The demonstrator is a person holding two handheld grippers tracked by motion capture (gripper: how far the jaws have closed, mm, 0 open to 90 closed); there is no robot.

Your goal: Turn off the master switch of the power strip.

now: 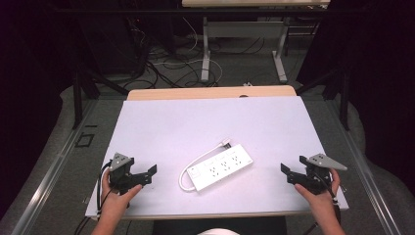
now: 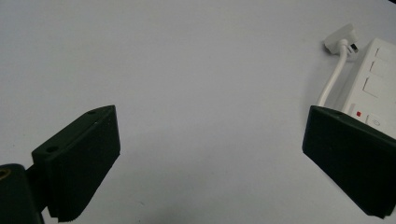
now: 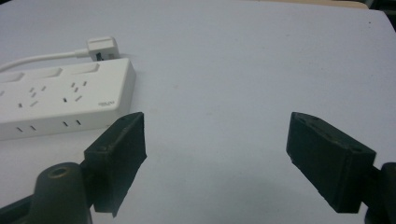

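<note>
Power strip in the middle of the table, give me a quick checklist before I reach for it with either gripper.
1. Left gripper jaws open: ok.
2. Right gripper jaws open: ok.
3. Both grippers holding nothing: ok.
4. Power strip lying flat, sockets up, untouched between the grippers: ok.
5. Plug unplugged, lying on the white table at the strip's far end: ok.
6. Switch on or off: cannot tell.
</note>
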